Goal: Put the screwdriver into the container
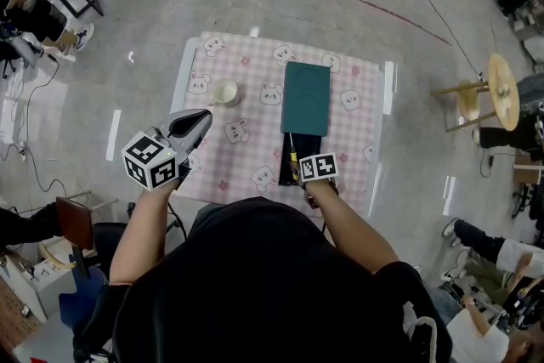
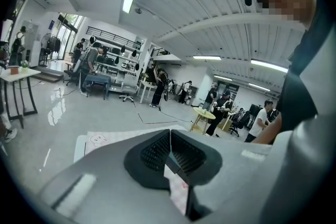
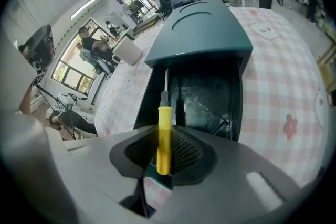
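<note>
As your right gripper (image 3: 164, 160) clamps the screwdriver (image 3: 164, 131) pointing into the container (image 3: 202, 34), your left gripper (image 2: 170, 155) has jaws together, empty.

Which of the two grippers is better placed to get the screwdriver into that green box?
The right. The right gripper is shut on the screwdriver, whose shaft already points into the open dark end of the container. The left gripper is shut on nothing, off to the container's left.

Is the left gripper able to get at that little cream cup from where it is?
Probably yes. The left gripper hangs just short of the cup, which stands alone on the checked cloth; the teal container lies to the other side. Its fingers are closed, so they must open first.
</note>
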Tool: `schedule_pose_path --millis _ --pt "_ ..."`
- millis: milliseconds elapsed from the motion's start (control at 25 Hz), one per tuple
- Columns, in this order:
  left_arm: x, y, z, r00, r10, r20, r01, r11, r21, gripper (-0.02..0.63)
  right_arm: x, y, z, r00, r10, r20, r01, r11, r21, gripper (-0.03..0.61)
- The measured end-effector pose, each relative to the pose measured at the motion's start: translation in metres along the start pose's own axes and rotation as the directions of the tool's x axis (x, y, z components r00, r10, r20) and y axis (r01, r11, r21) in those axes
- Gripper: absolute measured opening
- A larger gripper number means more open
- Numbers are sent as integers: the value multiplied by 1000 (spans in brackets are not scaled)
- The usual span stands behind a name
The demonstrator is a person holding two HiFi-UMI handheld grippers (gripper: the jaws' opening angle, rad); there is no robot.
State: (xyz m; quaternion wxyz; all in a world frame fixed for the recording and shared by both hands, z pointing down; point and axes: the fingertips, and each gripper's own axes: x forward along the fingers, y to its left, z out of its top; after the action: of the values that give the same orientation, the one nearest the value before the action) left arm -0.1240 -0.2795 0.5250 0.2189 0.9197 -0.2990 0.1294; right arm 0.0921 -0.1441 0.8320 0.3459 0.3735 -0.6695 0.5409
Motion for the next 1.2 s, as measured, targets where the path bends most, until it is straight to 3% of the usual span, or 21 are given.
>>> schedule_pose_path --millis 520,1200 --pt "-3 8 -7 1000 12 -3 -12 1000 -17 0 8 -3 4 1000 14 -10 -13 997 77 107" --pt "-7 20 -9 1000 29 -4 -30 999 -29 0 16 -8 9 1000 5 -25 -2 995 104 107"
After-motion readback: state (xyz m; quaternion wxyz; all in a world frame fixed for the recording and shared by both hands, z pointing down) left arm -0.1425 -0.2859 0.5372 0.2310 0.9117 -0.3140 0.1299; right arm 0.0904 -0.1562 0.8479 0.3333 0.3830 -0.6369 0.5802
